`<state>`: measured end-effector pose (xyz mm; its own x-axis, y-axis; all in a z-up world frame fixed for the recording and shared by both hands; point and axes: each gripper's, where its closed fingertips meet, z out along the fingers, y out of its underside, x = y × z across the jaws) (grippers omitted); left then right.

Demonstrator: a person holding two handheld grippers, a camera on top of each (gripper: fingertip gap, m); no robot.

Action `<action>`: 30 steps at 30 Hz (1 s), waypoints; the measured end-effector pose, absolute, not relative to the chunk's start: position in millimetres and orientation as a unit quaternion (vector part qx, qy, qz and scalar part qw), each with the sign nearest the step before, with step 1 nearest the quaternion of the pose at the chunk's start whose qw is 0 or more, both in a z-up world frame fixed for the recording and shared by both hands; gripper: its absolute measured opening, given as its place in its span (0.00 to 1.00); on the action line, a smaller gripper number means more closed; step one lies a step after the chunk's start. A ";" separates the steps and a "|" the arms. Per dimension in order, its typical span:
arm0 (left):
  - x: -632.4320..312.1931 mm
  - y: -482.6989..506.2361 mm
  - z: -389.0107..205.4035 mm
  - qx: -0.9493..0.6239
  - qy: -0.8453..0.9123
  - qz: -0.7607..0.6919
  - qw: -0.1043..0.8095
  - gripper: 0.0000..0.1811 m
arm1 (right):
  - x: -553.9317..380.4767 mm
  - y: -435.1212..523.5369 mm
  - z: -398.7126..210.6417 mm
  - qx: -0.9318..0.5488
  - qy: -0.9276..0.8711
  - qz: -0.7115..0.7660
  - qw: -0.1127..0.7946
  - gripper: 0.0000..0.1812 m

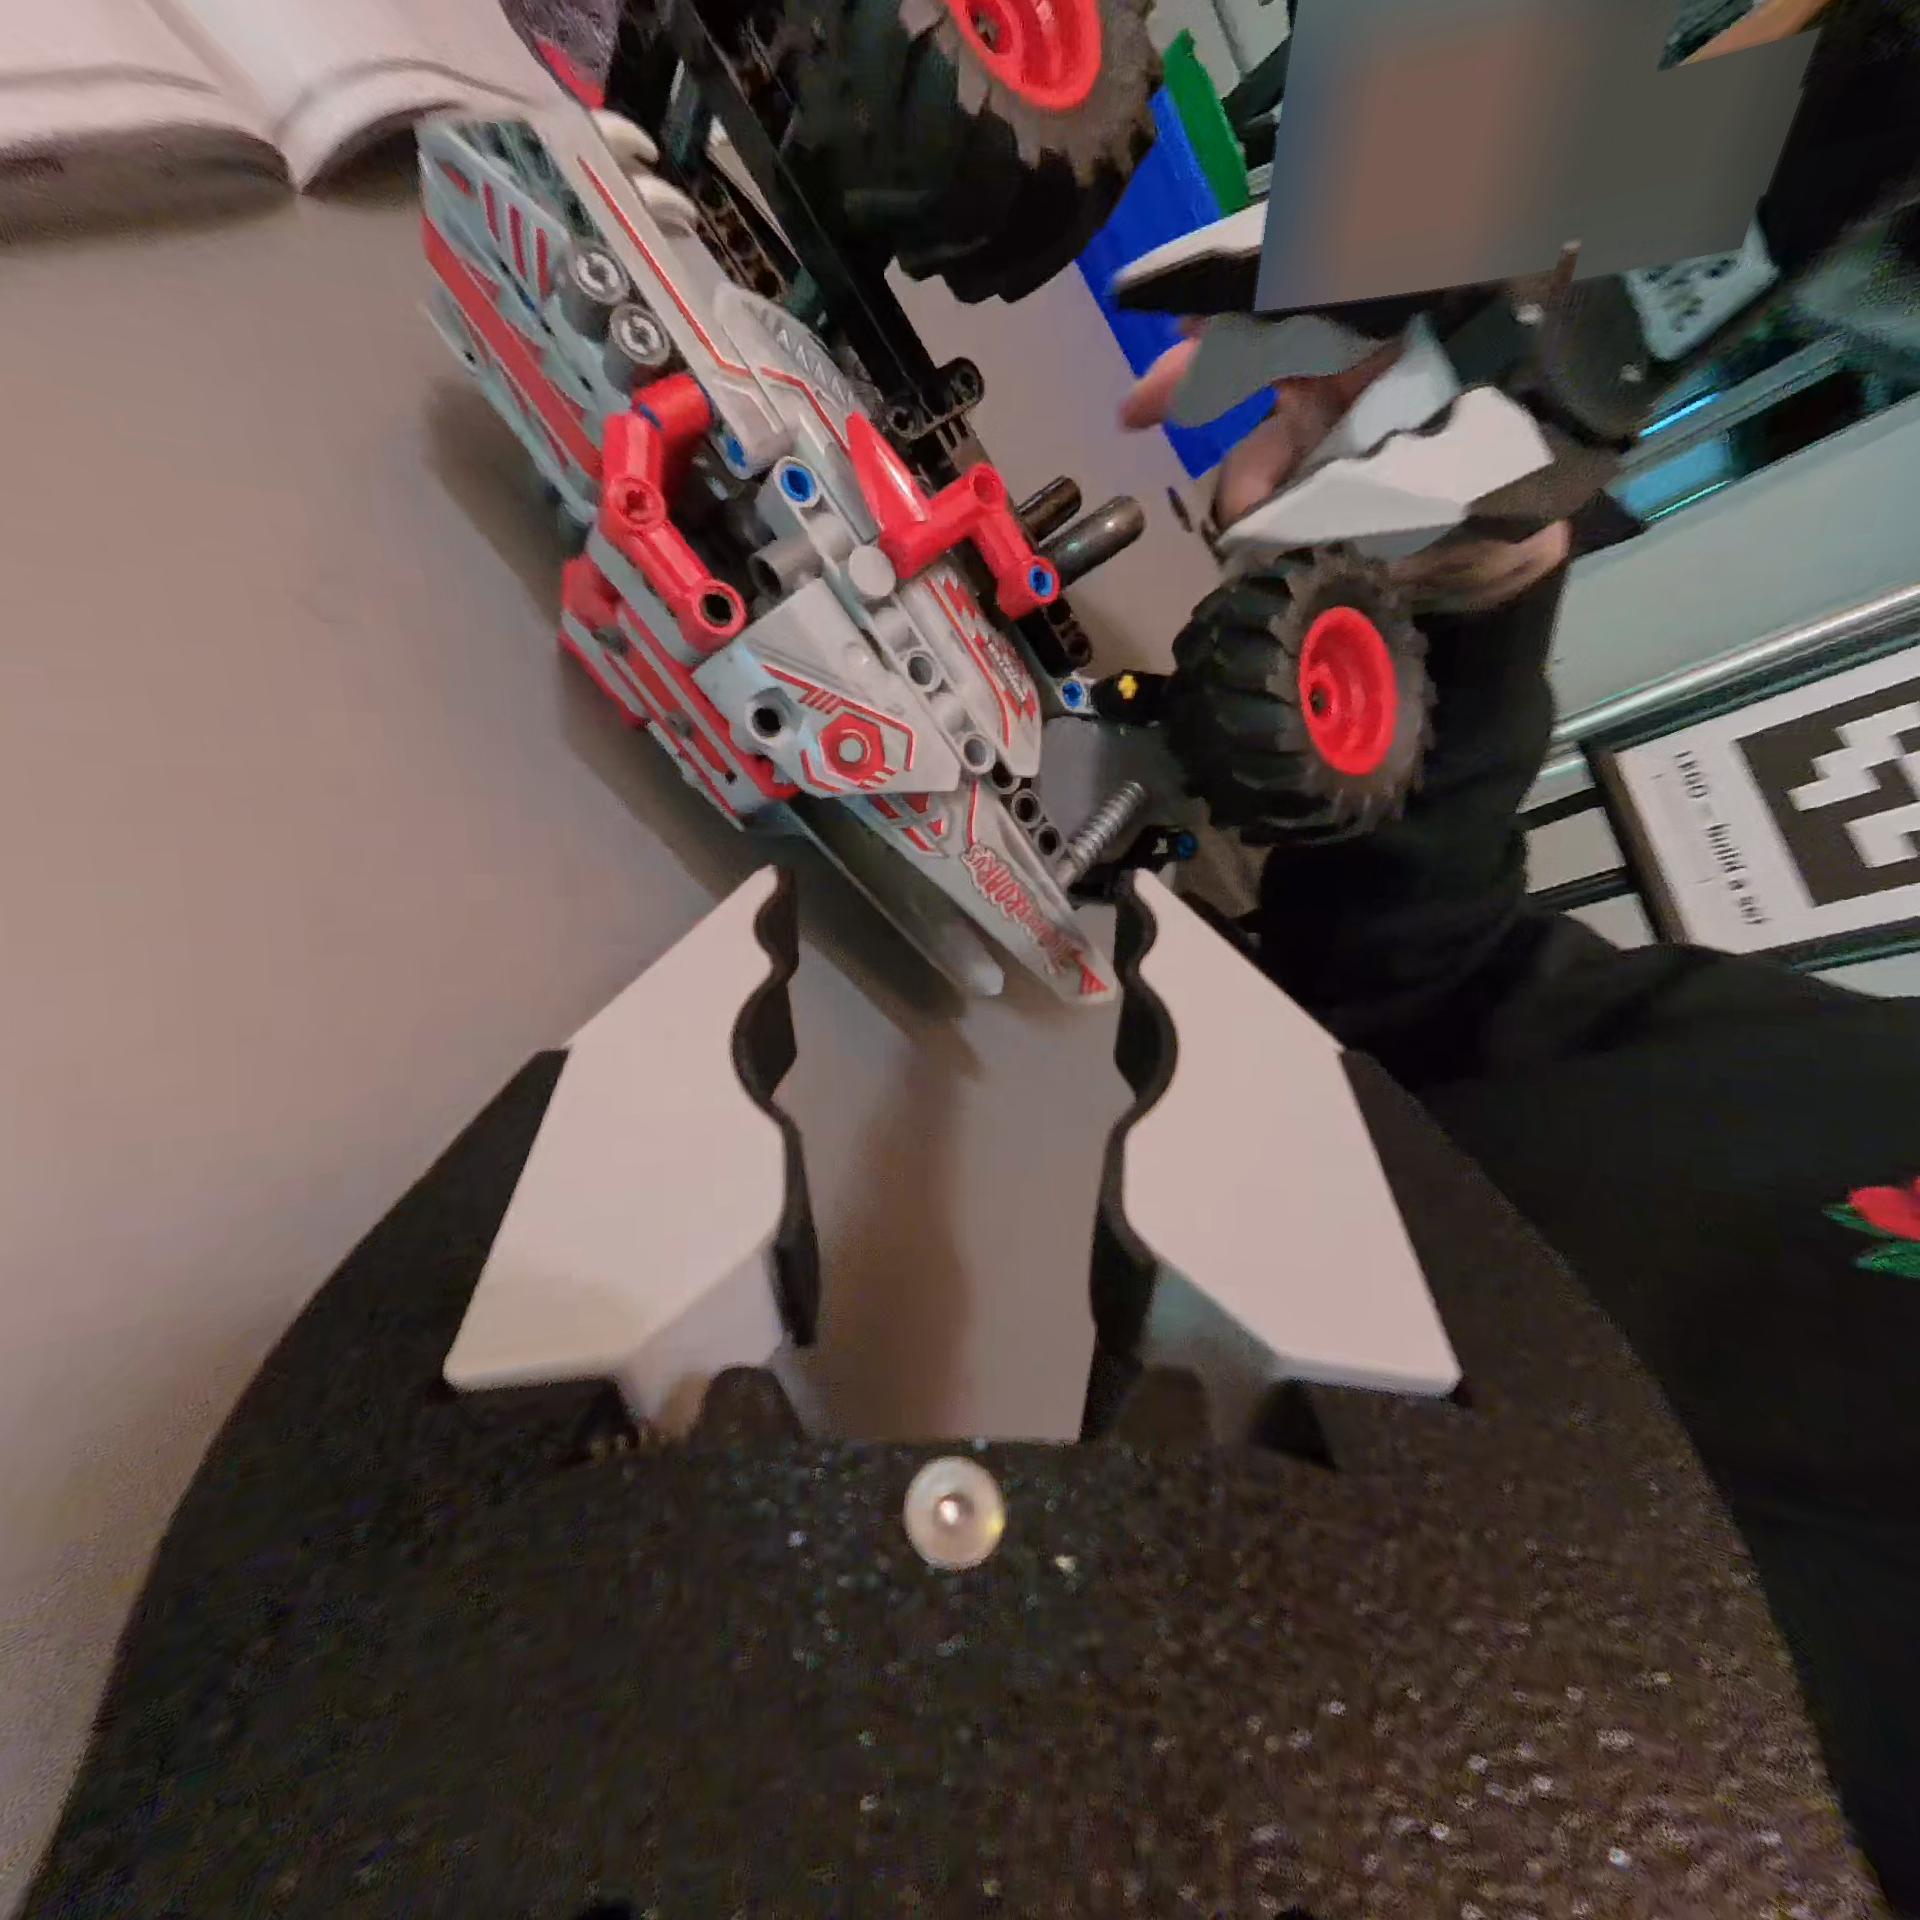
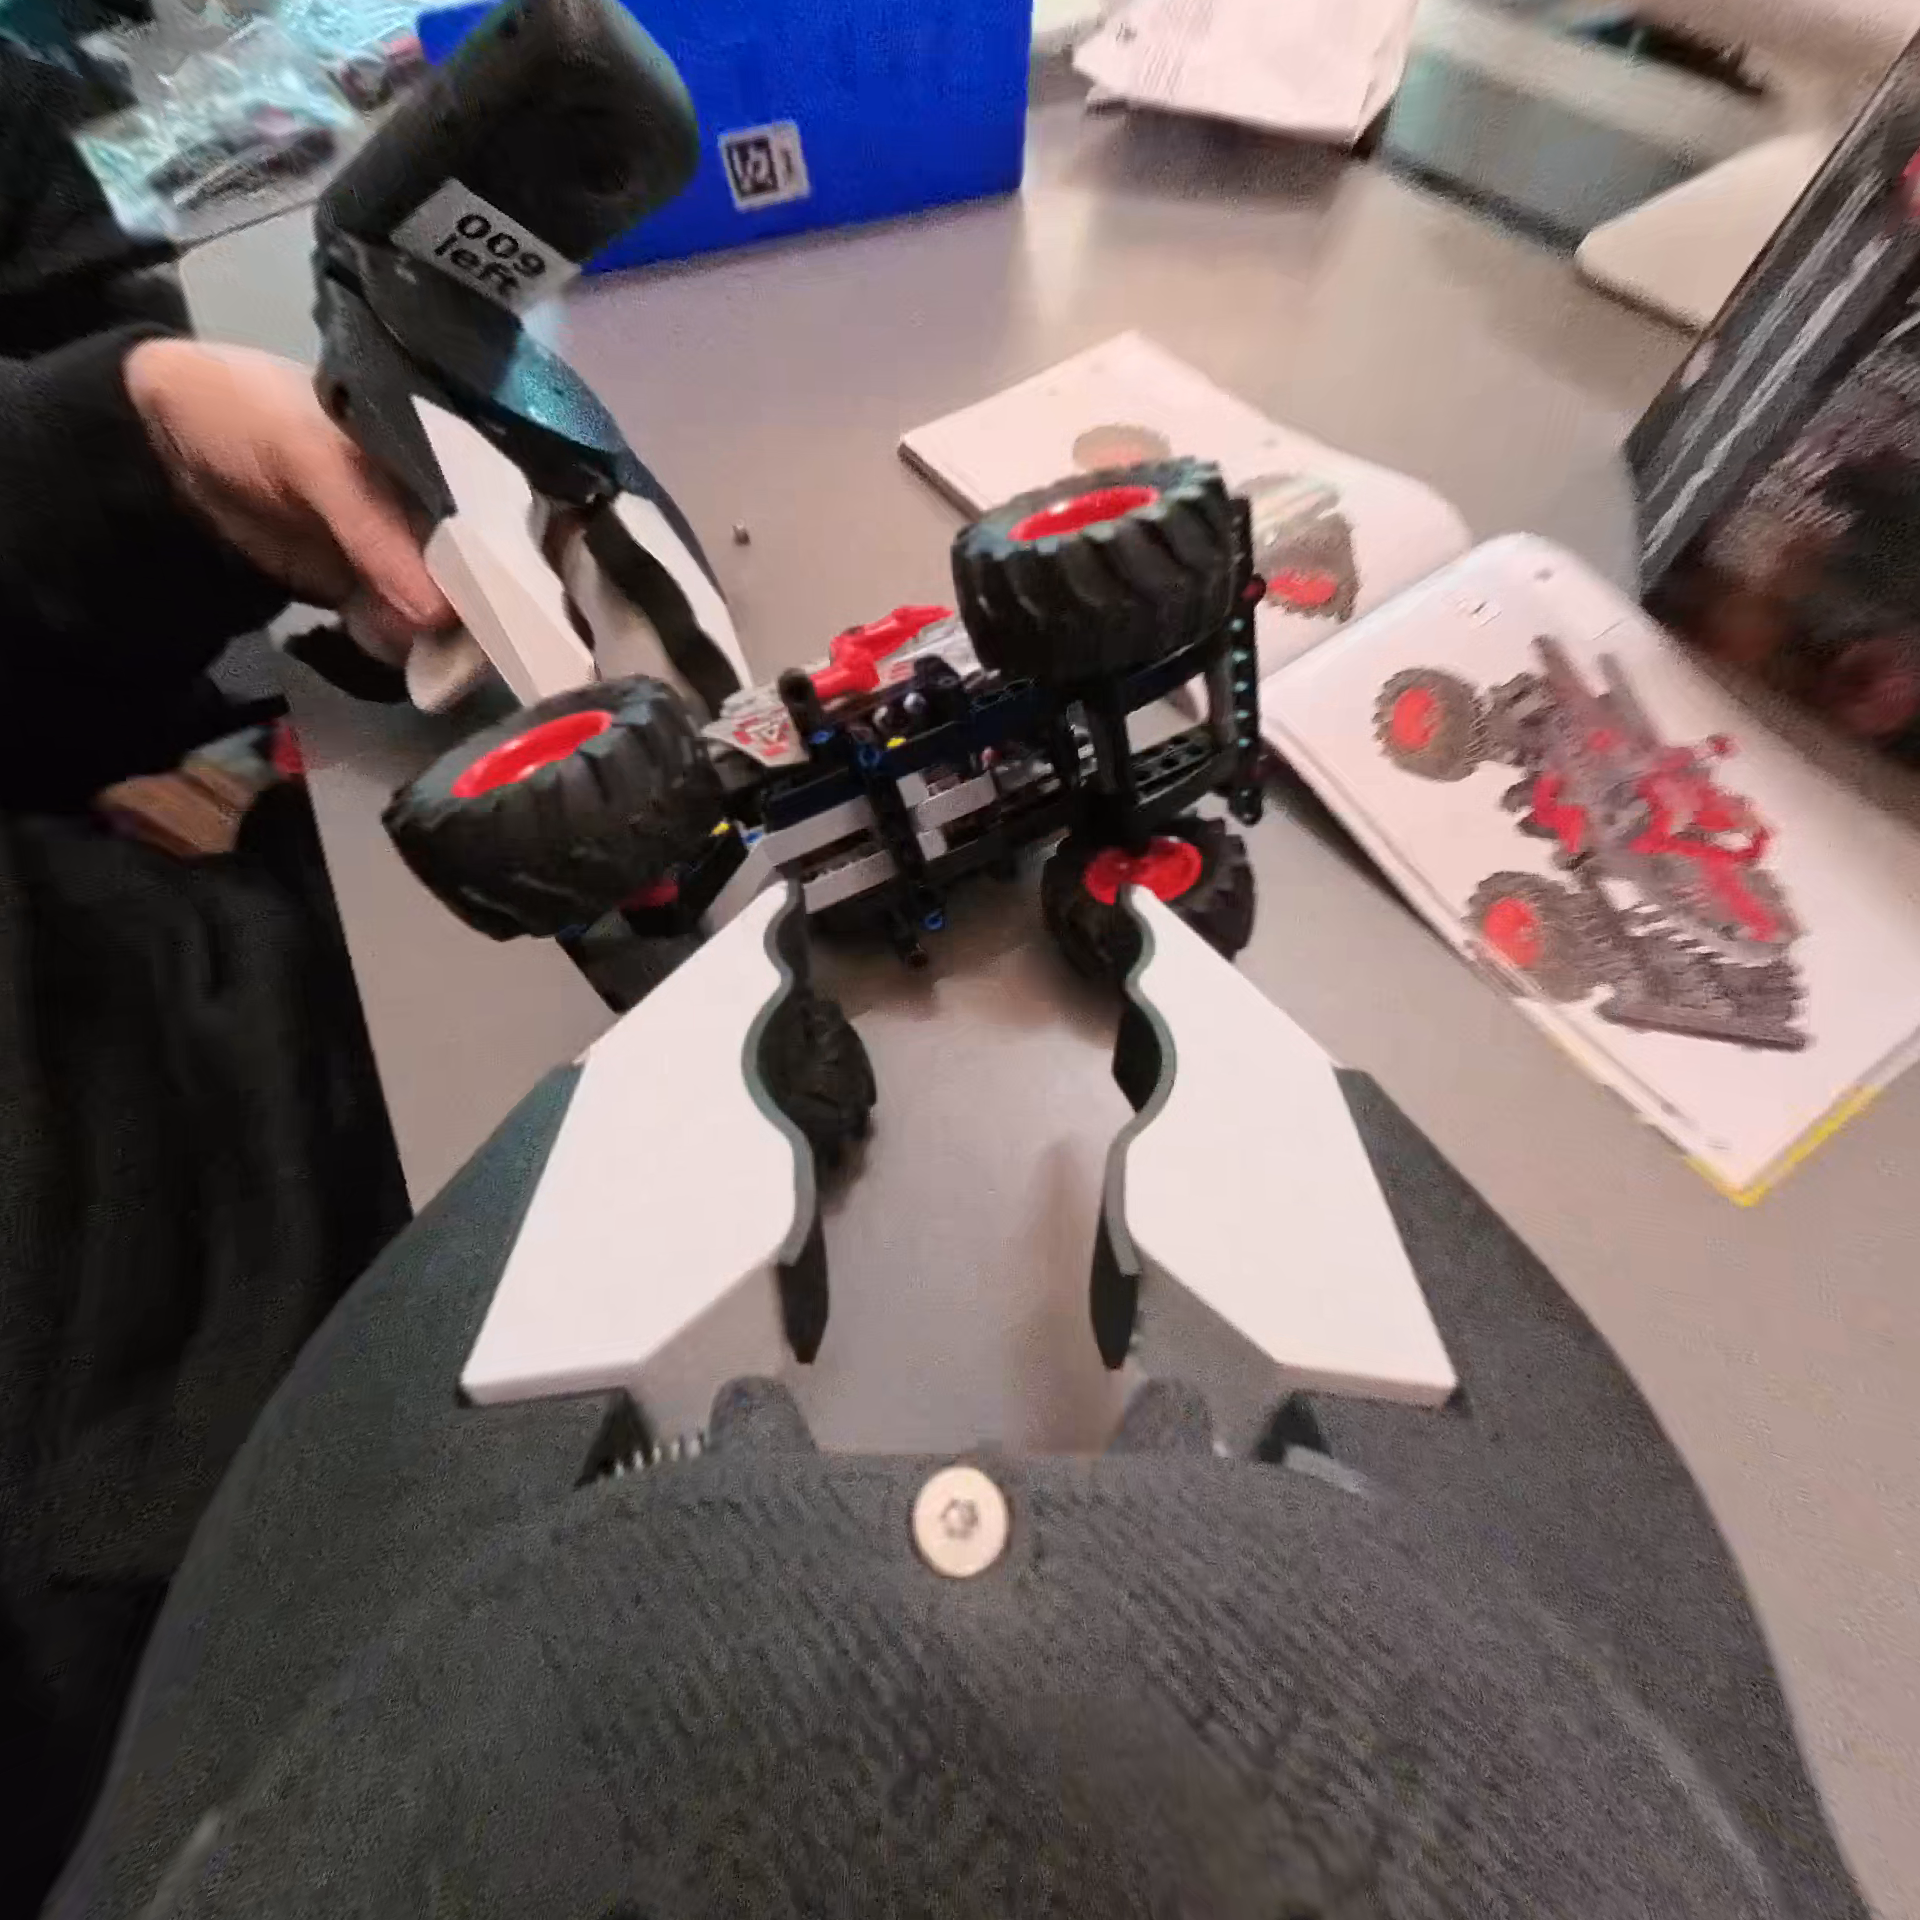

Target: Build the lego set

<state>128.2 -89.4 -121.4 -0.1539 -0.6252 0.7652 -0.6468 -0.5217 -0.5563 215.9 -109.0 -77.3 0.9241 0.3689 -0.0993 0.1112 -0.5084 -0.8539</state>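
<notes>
Lego truck (image 2: 935, 769) is lying on its side mid-table (image 2: 1299, 312), flanked by both tools: left tool (image 1: 951, 935) and right tool (image 2: 961, 914) are being held open, gripping nothing. Right side is being crowded by open manual (image 2: 1558, 831) and box (image 2: 1787, 436), blue bin (image 2: 831, 114) behind; bare table is showing near the front edge.

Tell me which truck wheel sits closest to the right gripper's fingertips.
The low rear wheel with the red hub, right at the right gripper; its tip overlaps it. The two big upturned wheels sit farther off.

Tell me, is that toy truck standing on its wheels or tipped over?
Tipped on its side: the truck shows its underside, and two wheels' red hubs face up.
</notes>
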 end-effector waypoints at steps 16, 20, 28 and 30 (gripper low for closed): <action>136.7 -100.2 -125.7 0.640 -0.488 0.593 0.021 0.22 | 165.9 -93.4 -99.6 -0.852 -0.108 0.256 0.443 0.19; 115.1 -114.8 -125.0 0.631 -0.499 0.591 0.053 0.22 | 186.2 -104.1 -95.8 -0.872 -0.159 0.138 0.442 0.22; 77.4 -109.6 -125.0 0.638 -0.540 0.549 0.012 0.28 | 189.9 -84.4 -81.2 -0.836 -0.254 0.051 0.484 0.30; 67.4 -89.5 -120.2 0.645 -0.547 0.533 -0.035 0.27 | 185.8 -81.7 -90.3 -0.835 -0.275 0.045 0.475 0.27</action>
<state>67.4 -89.5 -120.2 -0.1660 -0.7424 0.6491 -0.6672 -0.4001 -0.6283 185.8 -81.7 -90.3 0.8452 0.5011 0.1859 0.4157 -0.3977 -0.8179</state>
